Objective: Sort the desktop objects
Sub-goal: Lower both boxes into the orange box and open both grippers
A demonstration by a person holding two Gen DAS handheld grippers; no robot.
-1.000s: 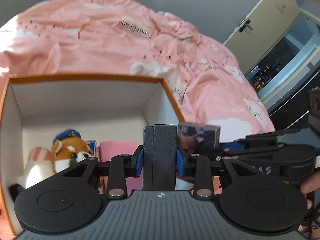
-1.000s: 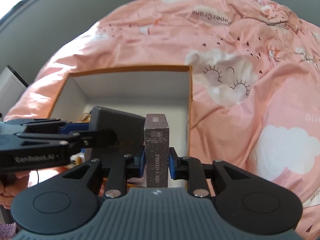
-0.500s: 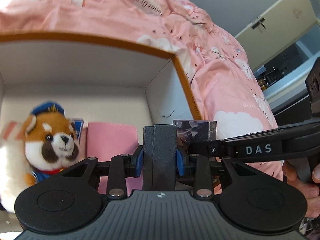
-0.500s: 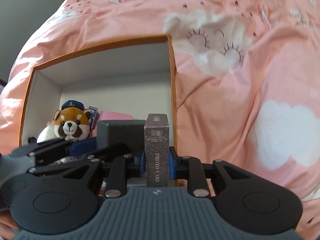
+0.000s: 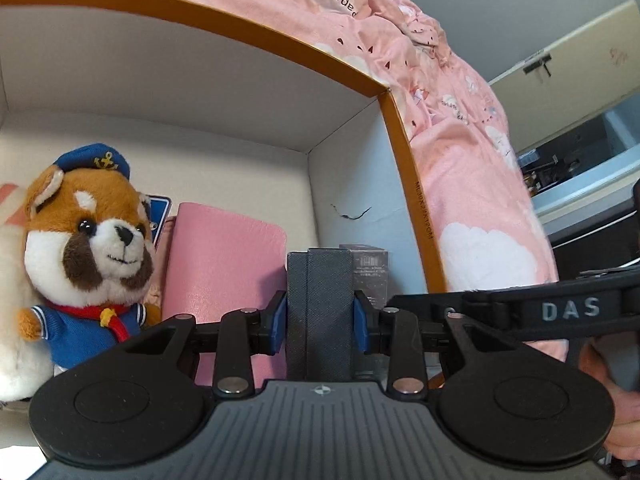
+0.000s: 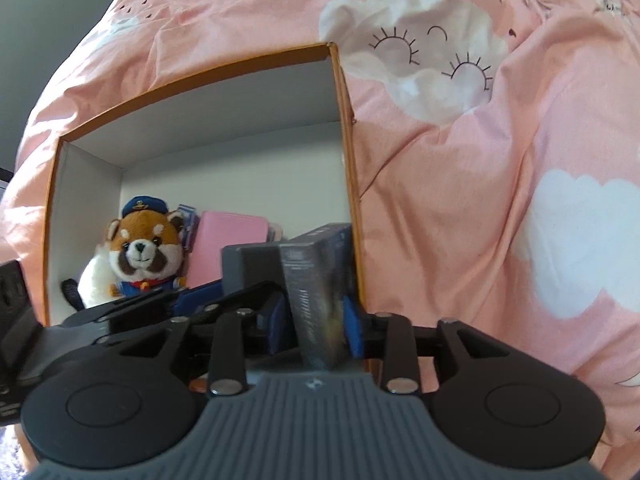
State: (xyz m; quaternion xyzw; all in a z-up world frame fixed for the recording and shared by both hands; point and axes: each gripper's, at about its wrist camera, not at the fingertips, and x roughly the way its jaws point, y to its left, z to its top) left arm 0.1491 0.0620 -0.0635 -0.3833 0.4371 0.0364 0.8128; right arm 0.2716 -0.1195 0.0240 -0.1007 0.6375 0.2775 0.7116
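L wrist view, L to R: plush red panda [image 5: 86,256] in blue cap and sailor top sits at the box's left, inside the orange-edged cardboard box [image 5: 288,46]. Just beside it, a pink case [image 5: 222,256] leans upright against the back wall; a blue-edged item behind the panda's ear is mostly hidden, can't identify.

Left gripper [image 5: 320,322]: jaws closed to a narrow gap, blue pads pressed on both sides of a dark textured case [image 5: 320,304], which stands upright btwn them, inside the box near its right wall. Lower end of the case is cut off by the gripper body.

Immediately right of it, touching or nearly so (can't tell which), is a grey card box [image 5: 370,276]; only its top portion w/ barcode shows.

R wrist view: right gripper [image 6: 316,322] has jaws closed on that card box [image 6: 316,300], pads on both flanks, box tilted slightly and blurred; print unreadable. It sits against the cardboard box's right wall [image 6: 348,184], inside the rim. Box floor under both held items is hidden.

Pink bedding [image 6: 500,160] w/ cloud print surrounds the box.
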